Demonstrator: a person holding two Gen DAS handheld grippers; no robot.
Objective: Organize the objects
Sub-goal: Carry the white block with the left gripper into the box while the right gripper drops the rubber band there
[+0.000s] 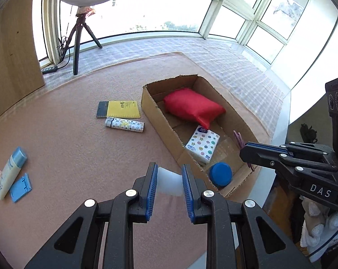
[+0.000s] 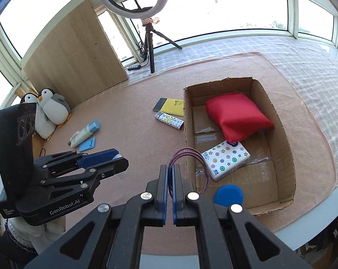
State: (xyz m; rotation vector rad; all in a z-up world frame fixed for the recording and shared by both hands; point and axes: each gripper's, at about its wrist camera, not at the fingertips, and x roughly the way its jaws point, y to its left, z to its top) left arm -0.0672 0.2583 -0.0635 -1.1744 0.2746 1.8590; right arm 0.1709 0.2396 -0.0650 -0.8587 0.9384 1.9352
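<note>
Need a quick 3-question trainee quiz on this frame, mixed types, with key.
1. What does the right gripper hold?
A. purple loops
B. a notebook
C. a tube

2. True or false: the red pouch lies outside the box.

3. Fill in: the patterned flask lies beside the ___ notebook.

Key:
1. A
2. False. The red pouch lies in the box.
3. yellow
</note>
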